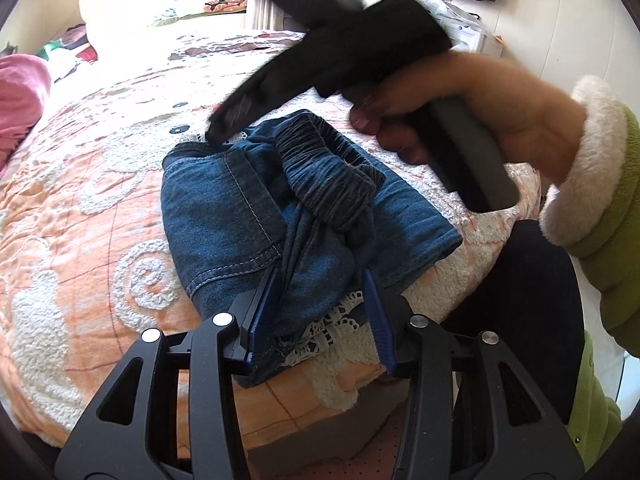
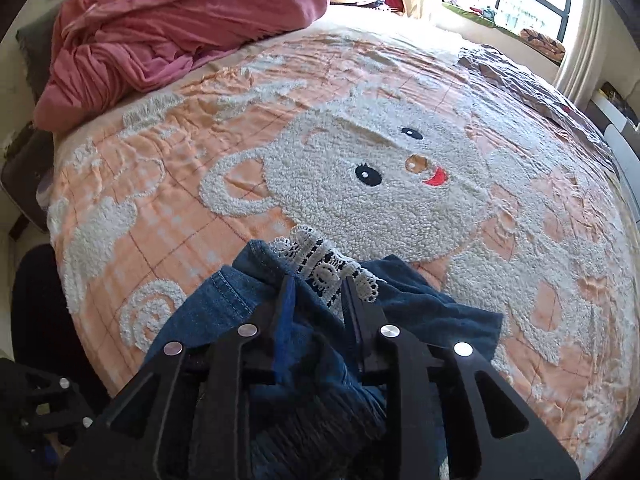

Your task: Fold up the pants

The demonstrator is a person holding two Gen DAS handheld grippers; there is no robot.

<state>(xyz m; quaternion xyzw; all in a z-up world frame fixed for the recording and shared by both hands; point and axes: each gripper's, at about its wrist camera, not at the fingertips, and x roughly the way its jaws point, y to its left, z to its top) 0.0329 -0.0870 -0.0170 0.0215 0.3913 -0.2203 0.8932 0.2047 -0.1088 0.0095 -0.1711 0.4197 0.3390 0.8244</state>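
Blue denim pants (image 1: 224, 208) lie folded in a thick bundle on the bed, their dark elastic waistband (image 1: 320, 168) on top. My left gripper (image 1: 320, 280) is shut on the near bunch of denim, just above a white lace hem (image 1: 332, 320). A hand (image 1: 480, 108) holds my right gripper (image 1: 220, 128), blurred, with its tips at the bundle's far left corner. In the right wrist view that gripper (image 2: 319, 296) stands open over the pants (image 2: 224, 300). A second lace hem (image 2: 324, 264) lies just past its fingertips.
The orange bedspread (image 2: 400, 184) with a white fleecy bear spreads beyond the pants. A pink blanket (image 2: 180, 32) is heaped at the bed's far left. A green sleeve with a white fleece cuff (image 1: 600, 200) reaches in from the right. The bed's edge runs below my left gripper.
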